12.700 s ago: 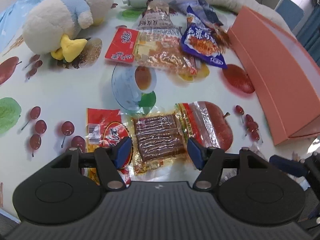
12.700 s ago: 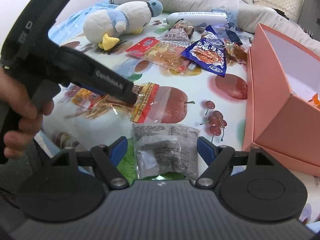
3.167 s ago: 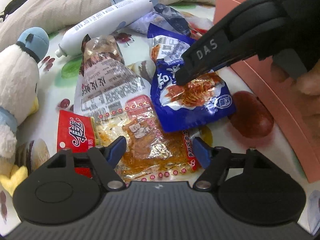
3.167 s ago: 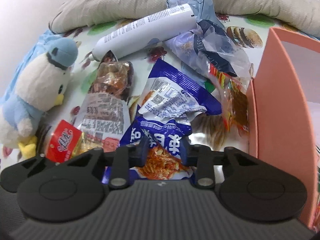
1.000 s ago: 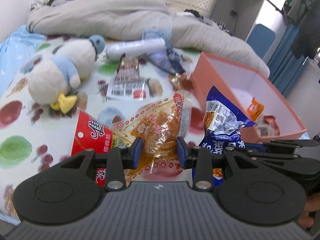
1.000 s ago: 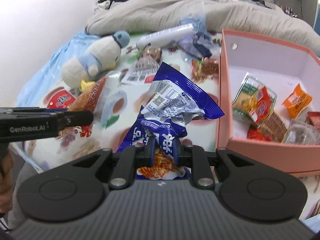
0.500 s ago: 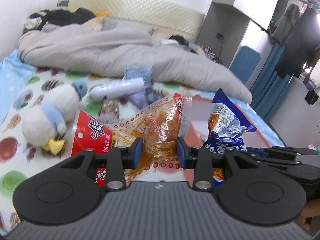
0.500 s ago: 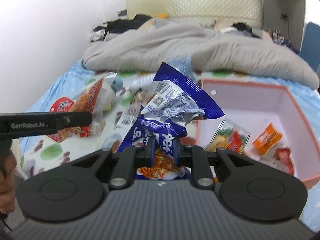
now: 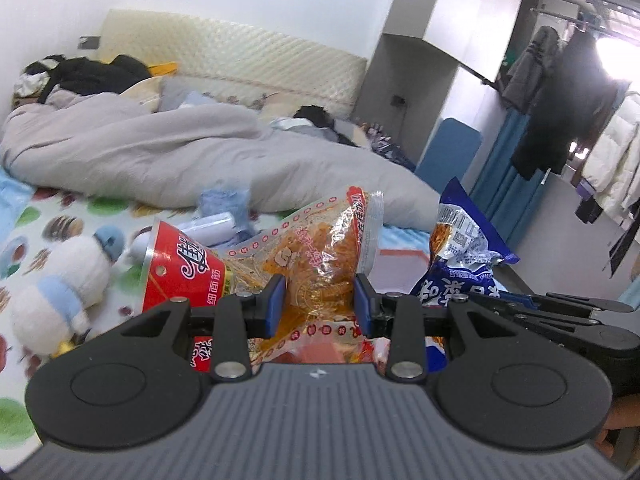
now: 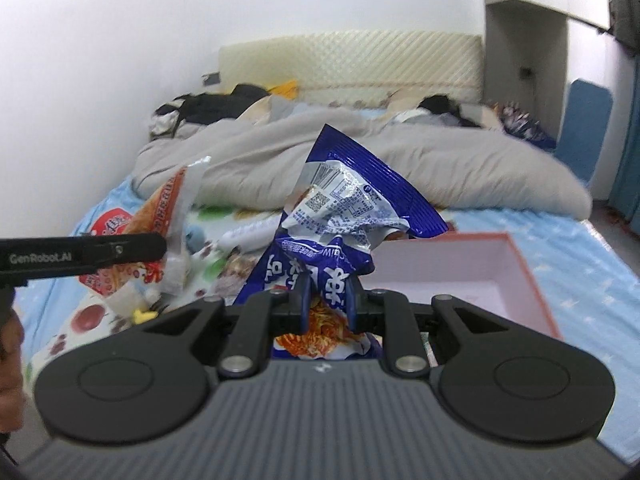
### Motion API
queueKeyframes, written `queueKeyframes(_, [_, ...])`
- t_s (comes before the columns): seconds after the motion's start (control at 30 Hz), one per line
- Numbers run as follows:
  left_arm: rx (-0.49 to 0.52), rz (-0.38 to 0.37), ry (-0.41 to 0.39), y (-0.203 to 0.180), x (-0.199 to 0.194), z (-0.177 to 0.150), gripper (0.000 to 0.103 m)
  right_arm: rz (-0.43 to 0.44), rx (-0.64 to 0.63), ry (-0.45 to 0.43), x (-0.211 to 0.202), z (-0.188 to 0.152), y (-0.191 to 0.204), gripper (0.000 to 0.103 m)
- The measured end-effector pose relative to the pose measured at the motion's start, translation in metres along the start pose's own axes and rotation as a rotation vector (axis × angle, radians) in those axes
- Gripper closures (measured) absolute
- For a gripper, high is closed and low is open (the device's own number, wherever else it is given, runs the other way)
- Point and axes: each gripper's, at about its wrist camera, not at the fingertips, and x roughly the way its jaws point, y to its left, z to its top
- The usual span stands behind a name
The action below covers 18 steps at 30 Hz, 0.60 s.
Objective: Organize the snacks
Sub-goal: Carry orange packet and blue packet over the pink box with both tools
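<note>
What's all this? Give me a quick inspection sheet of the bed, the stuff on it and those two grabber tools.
Surface: fruit-print sheet on a bed.
Job's things: red-orange snack pack and blue snack bag, both lifted; pink box open on the bed.
Clutter: plush penguin, white bottle, grey duvet.
Grippers: left gripper shut on the pack; right gripper shut on the bag.
Cables: nothing seen.
Surroundings: padded headboard, hanging coats.
</note>
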Motion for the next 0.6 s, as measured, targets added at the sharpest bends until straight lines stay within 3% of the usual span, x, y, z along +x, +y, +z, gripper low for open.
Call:
queueKeyframes(0.23, [0.038, -0.081, 0.041, -0.04, 0.045, 0.014, 0.062, -0.081, 0.062, -0.008, 0.011, -0.003, -0.043, 0.082])
queueKeyframes(0.4, [0.068, -0.151, 0.107, -0.072, 0.103, 0.013, 0.062, -0.14, 0.087, 0.019, 0.033, -0.01, -0.075, 0.082])
queueKeyframes(0.6, [0.129, -0.178, 0.19, -0.105, 0.169, 0.006, 0.062, -0.202, 0.109, 0.071, 0.061, -0.021, -0.113, 0.082])
